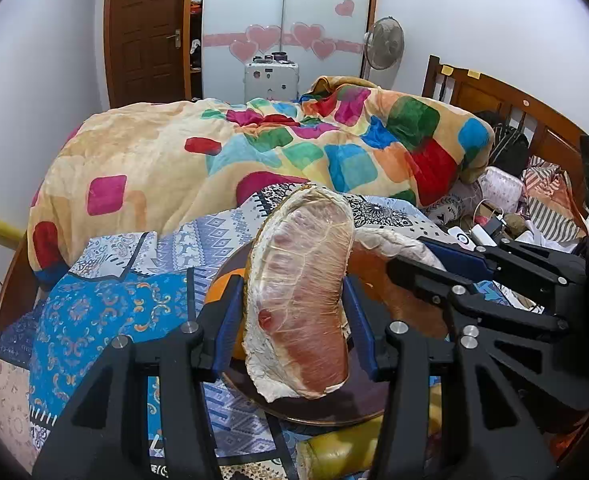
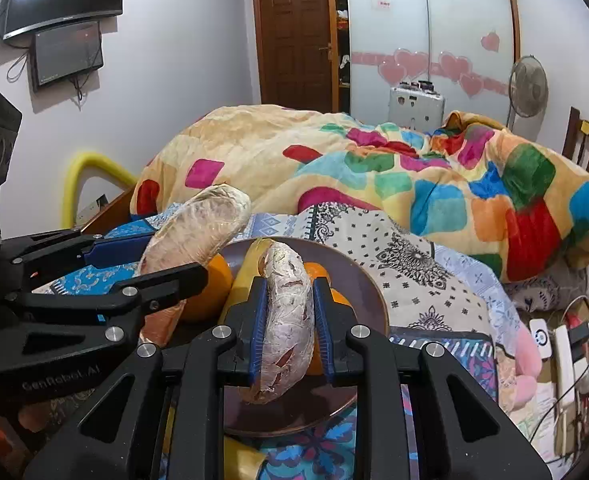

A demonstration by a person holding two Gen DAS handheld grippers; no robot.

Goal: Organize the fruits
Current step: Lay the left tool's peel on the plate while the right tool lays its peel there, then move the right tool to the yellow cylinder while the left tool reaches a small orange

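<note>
My left gripper (image 1: 294, 320) is shut on a large pomelo segment (image 1: 302, 300), pink flesh under white membrane, held upright over a dark round plate (image 1: 326, 408). An orange (image 1: 218, 292) lies on the plate behind the left finger. My right gripper (image 2: 288, 320) is shut on a second, paler pomelo segment (image 2: 288, 320) over the same plate (image 2: 358, 276). In the right wrist view the left gripper (image 2: 146, 268) and its segment (image 2: 198, 224) show at left, with oranges (image 2: 214, 284) and a yellow peel piece (image 2: 246, 272) on the plate. The right gripper (image 1: 426, 256) shows in the left wrist view.
The plate sits on a patterned blue and white bedsheet (image 1: 106, 300). A bright checked blanket (image 1: 294, 148) is heaped behind. Chargers, cables and clutter (image 2: 562, 344) lie at right by the wooden headboard (image 1: 506, 100). A yellow peel piece (image 1: 334, 452) lies near the plate's front edge.
</note>
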